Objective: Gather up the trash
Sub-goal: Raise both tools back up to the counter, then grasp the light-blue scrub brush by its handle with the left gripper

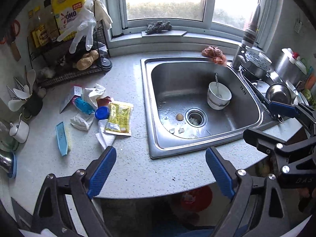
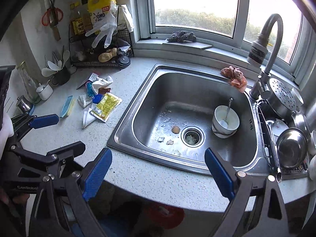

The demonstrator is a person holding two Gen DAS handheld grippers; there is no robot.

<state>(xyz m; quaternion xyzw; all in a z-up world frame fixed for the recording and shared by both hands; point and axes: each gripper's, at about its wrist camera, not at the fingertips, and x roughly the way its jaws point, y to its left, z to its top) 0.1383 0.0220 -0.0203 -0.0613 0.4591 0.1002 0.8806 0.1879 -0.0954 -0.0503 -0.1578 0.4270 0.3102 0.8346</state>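
Your blue-padded fingers point(image 1: 102, 169) on both the left gripper point(image 1: 160, 169) and right gripper point(image 2: 158, 170) stand wide and empty; the flat yellow foil sachet point(image 1: 119, 119), left of centre among crumpled wrappers, looks light and slippery, so pinch its edge.

A heap of trash lies left of the sink point(image 1: 197, 106): a flat yellow sachet point(image 1: 119, 119), crumpled white tissues point(image 1: 82, 120), a blue bottle cap point(image 1: 102, 112). Eggshell bits point(image 1: 179, 117) sit beside the sink's drain.
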